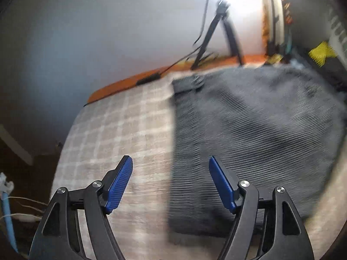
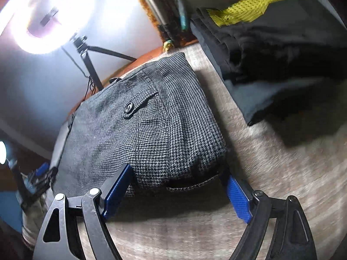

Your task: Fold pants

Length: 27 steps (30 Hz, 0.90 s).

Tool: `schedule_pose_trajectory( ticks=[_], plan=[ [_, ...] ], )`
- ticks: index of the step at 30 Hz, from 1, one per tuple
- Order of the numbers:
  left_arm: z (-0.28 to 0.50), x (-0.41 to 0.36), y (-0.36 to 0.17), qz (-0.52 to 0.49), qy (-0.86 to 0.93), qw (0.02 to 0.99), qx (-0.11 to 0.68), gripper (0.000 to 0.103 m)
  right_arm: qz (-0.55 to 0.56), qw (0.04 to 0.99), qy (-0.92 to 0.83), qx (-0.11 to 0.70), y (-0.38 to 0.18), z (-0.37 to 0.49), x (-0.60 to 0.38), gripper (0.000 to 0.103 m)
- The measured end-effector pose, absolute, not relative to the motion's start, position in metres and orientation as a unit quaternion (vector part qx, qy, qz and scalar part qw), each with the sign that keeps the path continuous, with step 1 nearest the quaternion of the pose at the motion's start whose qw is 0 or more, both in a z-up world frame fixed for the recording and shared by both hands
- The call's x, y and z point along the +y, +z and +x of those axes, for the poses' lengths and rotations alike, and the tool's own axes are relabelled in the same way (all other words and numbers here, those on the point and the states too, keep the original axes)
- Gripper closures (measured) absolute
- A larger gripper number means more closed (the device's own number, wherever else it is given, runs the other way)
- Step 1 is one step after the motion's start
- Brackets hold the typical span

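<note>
The grey houndstooth pants (image 1: pixel 249 134) lie folded into a compact block on the checked beige bed cover (image 1: pixel 121 125). My left gripper (image 1: pixel 171 169) is open and empty, above the pants' left edge near their front corner. In the right wrist view the pants (image 2: pixel 138 130) show a buttoned back pocket (image 2: pixel 129 107). My right gripper (image 2: pixel 177 177) is open, its blue pads either side of the pants' near folded edge, gripping nothing.
A pile of dark clothes (image 2: pixel 271 54) with a yellow mesh cloth (image 2: pixel 256 2) lies at the far right. A black tripod (image 1: pixel 219 30) with a bright ring light (image 2: pixel 54 15) stands beyond the bed's orange edge (image 1: pixel 130 80). Cables (image 1: pixel 19 214) hang at the left.
</note>
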<state>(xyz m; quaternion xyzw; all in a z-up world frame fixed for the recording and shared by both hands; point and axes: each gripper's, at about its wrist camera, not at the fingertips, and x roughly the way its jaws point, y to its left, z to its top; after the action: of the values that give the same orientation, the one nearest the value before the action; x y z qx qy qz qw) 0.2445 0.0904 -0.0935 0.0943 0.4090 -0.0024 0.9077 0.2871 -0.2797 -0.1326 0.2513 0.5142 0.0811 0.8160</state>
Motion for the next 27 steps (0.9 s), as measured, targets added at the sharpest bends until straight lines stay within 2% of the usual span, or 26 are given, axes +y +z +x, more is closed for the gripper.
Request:
schedule_pose_trajectory(
  ticks=[6, 7, 8, 12, 14, 15, 16, 21, 25, 27],
  plan=[
    [0.239, 0.042, -0.076, 0.099, -0.052, 0.919, 0.378, 0.03, 0.299, 0.815, 0.068, 0.493, -0.137, 0.288, -0.282, 0.018],
    [0.242, 0.035, -0.075, 0.099, -0.057, 0.92, 0.375, 0.03, 0.304, 0.814, 0.068, 0.49, -0.137, 0.29, -0.281, 0.028],
    [0.245, 0.028, -0.075, 0.098, -0.062, 0.92, 0.375, 0.03, 0.314, 0.81, 0.074, 0.49, -0.138, 0.292, -0.28, 0.042],
    [0.26, 0.008, -0.091, 0.097, -0.073, 0.913, 0.39, 0.03, 0.318, 0.809, 0.066, 0.489, -0.138, 0.297, -0.275, 0.059],
    [0.263, 0.0, -0.103, 0.12, -0.073, 0.904, 0.403, 0.03, 0.3, 0.818, 0.065, 0.486, -0.132, 0.297, -0.271, 0.07],
    [0.265, -0.002, -0.11, 0.137, -0.065, 0.9, 0.41, 0.03, 0.289, 0.824, 0.066, 0.482, -0.127, 0.296, -0.27, 0.079],
    [0.267, -0.003, -0.117, 0.152, -0.054, 0.895, 0.416, 0.03, 0.277, 0.83, 0.059, 0.48, -0.122, 0.295, -0.271, 0.082],
    [0.27, 0.016, -0.123, 0.138, -0.03, 0.889, 0.435, 0.028, 0.275, 0.828, 0.061, 0.486, -0.123, 0.293, -0.276, 0.081],
    [0.256, 0.04, -0.103, 0.111, -0.018, 0.898, 0.426, 0.029, 0.283, 0.823, 0.052, 0.49, -0.128, 0.291, -0.279, 0.062],
    [0.239, 0.054, -0.089, 0.065, -0.033, 0.905, 0.42, 0.03, 0.297, 0.82, 0.053, 0.487, -0.129, 0.285, -0.283, 0.059]
  ],
)
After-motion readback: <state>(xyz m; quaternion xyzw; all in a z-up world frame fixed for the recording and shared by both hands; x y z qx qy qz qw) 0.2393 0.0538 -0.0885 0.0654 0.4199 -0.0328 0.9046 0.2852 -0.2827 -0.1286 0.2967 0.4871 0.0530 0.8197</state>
